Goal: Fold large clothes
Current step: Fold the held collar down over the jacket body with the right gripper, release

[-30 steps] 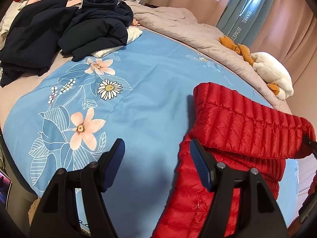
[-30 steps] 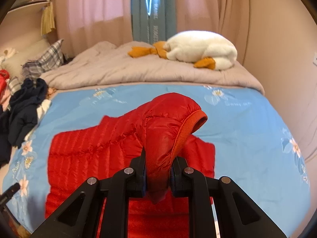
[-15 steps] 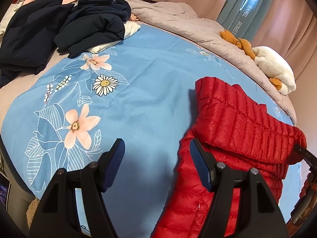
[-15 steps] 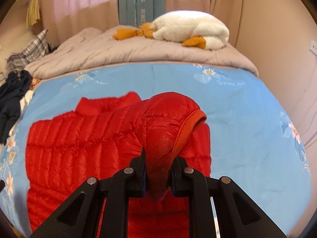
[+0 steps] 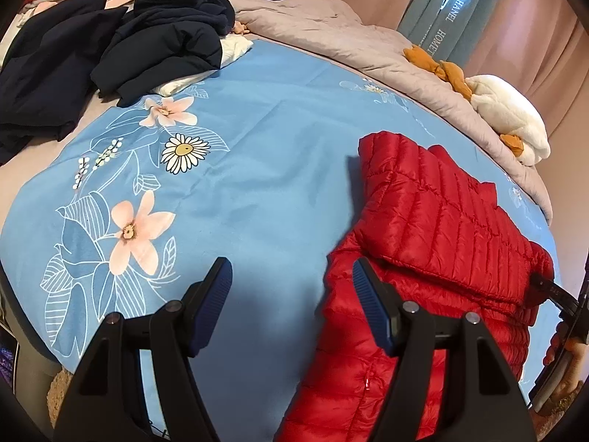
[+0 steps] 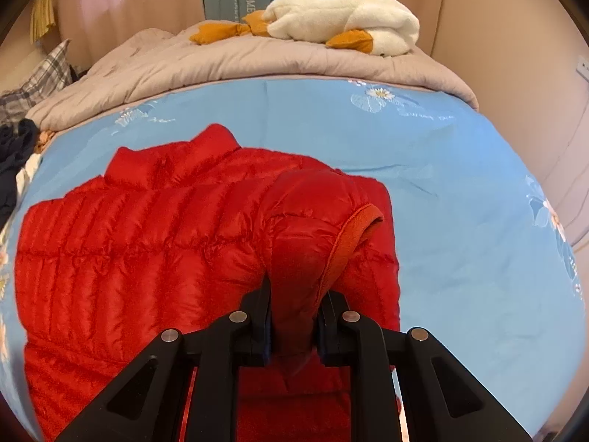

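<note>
A red quilted down jacket (image 5: 434, 228) (image 6: 129, 243) lies spread on the blue floral bedsheet (image 5: 257, 147). My right gripper (image 6: 293, 307) is shut on the jacket's sleeve cuff (image 6: 313, 235), holding it bunched up over the jacket body. My left gripper (image 5: 292, 294) hovers open above the sheet at the jacket's left edge, with nothing between its fingers; its right finger (image 5: 371, 309) sits just over the red fabric. In the left wrist view the other gripper (image 5: 556, 291) shows at the far right edge, by the sleeve end.
A pile of dark navy clothes (image 5: 110, 48) lies at the sheet's far left. A grey-beige duvet (image 6: 228, 62) runs along the back with a white and orange plush duck (image 6: 342, 22) on it. A plaid pillow (image 6: 33, 81) and curtains lie behind.
My right gripper has come down and toward the jacket with the cuff still in it, so the sleeve now lies lower across the jacket body. The left gripper has barely moved.
</note>
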Demonstrator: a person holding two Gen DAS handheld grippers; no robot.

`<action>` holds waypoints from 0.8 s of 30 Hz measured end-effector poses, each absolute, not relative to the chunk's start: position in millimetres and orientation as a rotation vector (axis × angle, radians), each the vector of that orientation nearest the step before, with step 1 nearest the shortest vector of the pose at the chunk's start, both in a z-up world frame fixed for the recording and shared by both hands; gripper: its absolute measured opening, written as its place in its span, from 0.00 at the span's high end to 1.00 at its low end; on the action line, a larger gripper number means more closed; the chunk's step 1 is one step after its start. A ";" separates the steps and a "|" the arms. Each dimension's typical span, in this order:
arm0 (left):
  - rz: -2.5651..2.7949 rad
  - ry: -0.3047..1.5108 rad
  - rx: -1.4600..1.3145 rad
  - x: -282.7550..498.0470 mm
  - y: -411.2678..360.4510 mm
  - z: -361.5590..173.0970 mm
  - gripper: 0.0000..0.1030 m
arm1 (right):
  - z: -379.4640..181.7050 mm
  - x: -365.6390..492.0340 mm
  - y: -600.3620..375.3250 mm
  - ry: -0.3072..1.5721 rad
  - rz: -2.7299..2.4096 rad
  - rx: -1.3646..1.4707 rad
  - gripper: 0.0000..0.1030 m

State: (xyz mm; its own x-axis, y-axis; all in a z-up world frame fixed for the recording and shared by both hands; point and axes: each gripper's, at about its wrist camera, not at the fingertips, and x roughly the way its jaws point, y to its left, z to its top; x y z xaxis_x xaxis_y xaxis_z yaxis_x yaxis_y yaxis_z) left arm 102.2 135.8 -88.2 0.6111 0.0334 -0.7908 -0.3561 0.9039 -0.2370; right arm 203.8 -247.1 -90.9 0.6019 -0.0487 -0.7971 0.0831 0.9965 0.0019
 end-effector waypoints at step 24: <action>0.200 0.925 -0.354 117.0 117.4 -98.8 0.35 | -113.8 208.5 -255.4 0.965 -0.076 0.050 0.82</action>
